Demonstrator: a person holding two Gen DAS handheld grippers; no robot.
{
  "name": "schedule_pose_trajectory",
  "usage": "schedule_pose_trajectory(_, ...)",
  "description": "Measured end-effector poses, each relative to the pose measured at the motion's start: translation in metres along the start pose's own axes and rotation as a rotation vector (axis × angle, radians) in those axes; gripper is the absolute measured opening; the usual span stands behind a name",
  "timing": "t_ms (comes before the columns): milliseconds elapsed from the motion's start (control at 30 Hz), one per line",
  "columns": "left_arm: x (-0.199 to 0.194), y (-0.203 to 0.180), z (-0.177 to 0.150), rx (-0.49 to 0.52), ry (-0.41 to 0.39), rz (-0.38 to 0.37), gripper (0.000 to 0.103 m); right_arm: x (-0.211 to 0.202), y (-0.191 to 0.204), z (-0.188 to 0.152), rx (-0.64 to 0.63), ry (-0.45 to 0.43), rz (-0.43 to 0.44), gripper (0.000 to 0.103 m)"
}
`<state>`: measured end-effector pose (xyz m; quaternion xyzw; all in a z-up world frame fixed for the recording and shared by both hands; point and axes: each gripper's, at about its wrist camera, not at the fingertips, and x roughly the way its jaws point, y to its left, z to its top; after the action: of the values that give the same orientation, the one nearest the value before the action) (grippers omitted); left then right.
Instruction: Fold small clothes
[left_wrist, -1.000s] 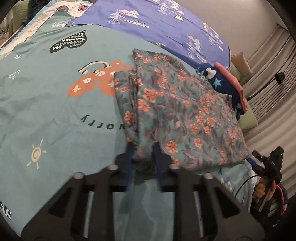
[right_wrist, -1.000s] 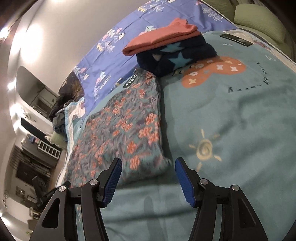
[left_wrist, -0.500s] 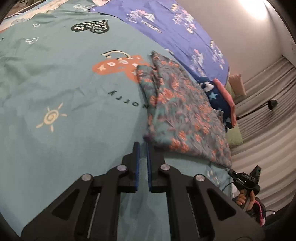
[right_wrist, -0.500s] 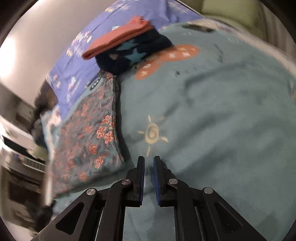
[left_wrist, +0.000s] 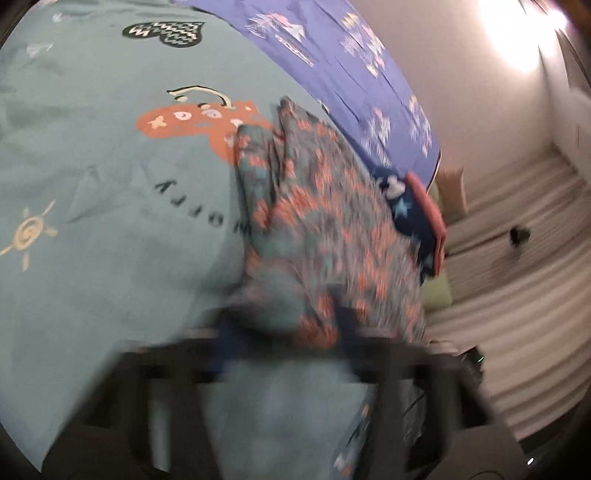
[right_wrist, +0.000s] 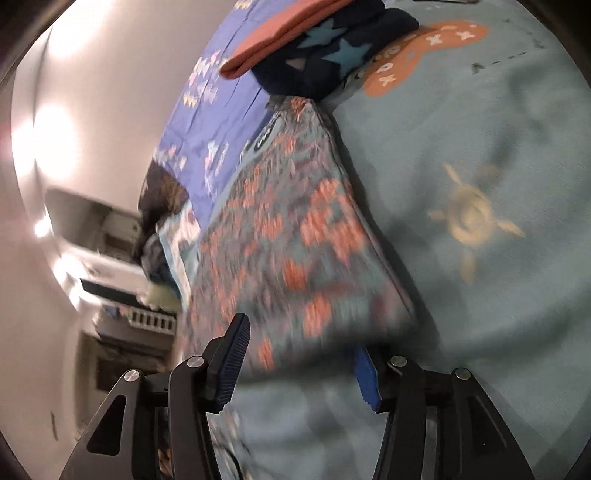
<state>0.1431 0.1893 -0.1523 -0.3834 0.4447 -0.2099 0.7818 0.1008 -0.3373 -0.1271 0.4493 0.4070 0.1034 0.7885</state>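
Both grippers have dropped back onto the near hem of the floral garment (right_wrist: 295, 236), after pulling clear of it with their jaws nearly together half a second ago. Since then both pairs of jaws have been opening. The right gripper (right_wrist: 299, 363) now stands fairly wide, straddling the garment's near corner at 12 o'clock, cloth between the pads, though I judge they do not yet press on it. The left gripper (left_wrist: 284, 343) is badly smeared by motion; its jaws look parted around a bunched hem, but whether they pinch it I cannot tell.

The garment lies flat on the bed (right_wrist: 498, 155), already doubled lengthwise, running away towards 12 o'clock. It looks like thin woven cloth: light, limp, sure to sag and slide between its layers. The best hold, I judge, is the two near corners, taking every layer at once, so the fold carries over evenly.

Beyond it, at 1 o'clock in the right view, sits a folded stack (right_wrist: 332, 48): plush navy with stars, coral knit on top. The teal blanket under it all looks soft and faintly fuzzy.
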Motion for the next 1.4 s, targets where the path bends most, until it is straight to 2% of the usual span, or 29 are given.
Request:
schedule_pose_trajectory(33, 0.005, 0.002, 0.003, -0.035, 0.014, -0.017, 0.015, 0.005, 0.001, 0.007, 0.024, -0.011, -0.015, 0.008)
schedule_pose_trajectory(67, 0.004, 0.001, 0.003, -0.044, 0.004, -0.016, 0.014, 0.008, 0.002, 0.01, 0.033, -0.001, -0.031, 0.005)
schedule_pose_trajectory(133, -0.005, -0.013, -0.001, 0.01, -0.021, -0.006, 0.014, 0.005, 0.007, 0.015, 0.057, -0.006, -0.039, 0.003)
schedule_pose_trajectory(233, -0.03, -0.035, -0.011, 0.077, -0.03, -0.047, 0.014, -0.029, 0.032, 0.006, -0.03, -0.048, -0.03, 0.002)
schedule_pose_trajectory(333, -0.057, -0.049, -0.032, 0.138, 0.007, -0.064, 0.014, -0.064, 0.04, -0.004, -0.063, -0.041, -0.036, 0.002)
schedule_pose_trajectory(433, -0.073, -0.051, -0.06, 0.198, 0.07, -0.045, 0.014, -0.099, 0.036, -0.025, -0.12, 0.001, -0.118, 0.003)
schedule_pose_trajectory(467, -0.076, -0.05, -0.074, 0.245, 0.098, -0.007, 0.016, -0.101, 0.034, -0.031, -0.141, 0.027, -0.143, 0.003)
schedule_pose_trajectory(533, -0.078, -0.042, -0.092, 0.291, 0.133, 0.1, 0.021, -0.107, 0.016, -0.052, -0.168, 0.089, -0.257, 0.013)
schedule_pose_trajectory(600, -0.086, -0.032, -0.096, 0.282, 0.134, 0.176, 0.021, -0.112, -0.01, -0.063, -0.142, 0.138, -0.382, 0.025)
schedule_pose_trajectory(633, -0.092, -0.029, -0.092, 0.265, 0.127, 0.188, 0.022, -0.118, -0.019, -0.063, -0.112, 0.132, -0.412, 0.026)
schedule_pose_trajectory(667, -0.101, -0.026, -0.086, 0.245, 0.101, 0.198, 0.025, -0.127, -0.027, -0.06, -0.076, 0.107, -0.424, 0.026)
schedule_pose_trajectory(733, -0.122, -0.031, -0.066, 0.254, -0.023, 0.235, 0.041, -0.151, -0.03, -0.041, -0.046, 0.0, -0.382, 0.031)
schedule_pose_trajectory(767, -0.124, -0.037, -0.057, 0.281, -0.07, 0.254, 0.056, -0.157, -0.024, -0.03, -0.074, -0.05, -0.371, 0.036)
schedule_pose_trajectory(800, -0.123, -0.045, -0.043, 0.325, -0.113, 0.261, 0.066, -0.158, -0.016, -0.018, -0.12, -0.084, -0.368, 0.049)
schedule_pose_trajectory(833, -0.118, -0.051, -0.032, 0.356, -0.128, 0.258, 0.067, -0.154, -0.006, -0.005, -0.163, -0.101, -0.375, 0.055)
schedule_pose_trajectory(900, -0.09, -0.06, -0.003, 0.373, -0.118, 0.262, 0.068, -0.137, 0.013, 0.018, -0.246, -0.101, -0.356, 0.055)
schedule_pose_trajectory(967, -0.046, -0.064, 0.023, 0.377, -0.055, 0.251, 0.069, -0.112, 0.028, 0.04, -0.326, -0.066, -0.299, 0.056)
schedule_pose_trajectory(1033, -0.01, -0.061, 0.041, 0.36, 0.008, 0.269, 0.069, -0.081, 0.04, 0.063, -0.376, -0.031, -0.289, 0.057)
schedule_pose_trajectory(1067, 0.015, -0.058, 0.051, 0.334, 0.059, 0.279, 0.069, -0.057, 0.044, 0.078, -0.386, -0.006, -0.303, 0.057)
schedule_pose_trajectory(1167, 0.054, -0.056, 0.067, 0.285, 0.124, 0.264, 0.069, -0.017, 0.038, 0.102, -0.383, 0.064, -0.337, 0.057)
schedule_pose_trajectory(1333, 0.081, -0.066, 0.08, 0.331, 0.14, 0.3, 0.069, 0.019, 0.018, 0.121, -0.353, 0.136, -0.345, 0.056)
schedule_pose_trajectory(1367, 0.083, -0.067, 0.082, 0.34, 0.14, 0.298, 0.061, 0.024, 0.017, 0.121, -0.359, 0.145, -0.348, 0.054)
schedule_pose_trajectory(1400, 0.084, -0.069, 0.083, 0.349, 0.134, 0.296, 0.034, 0.028, 0.018, 0.121, -0.379, 0.144, -0.352, 0.027)
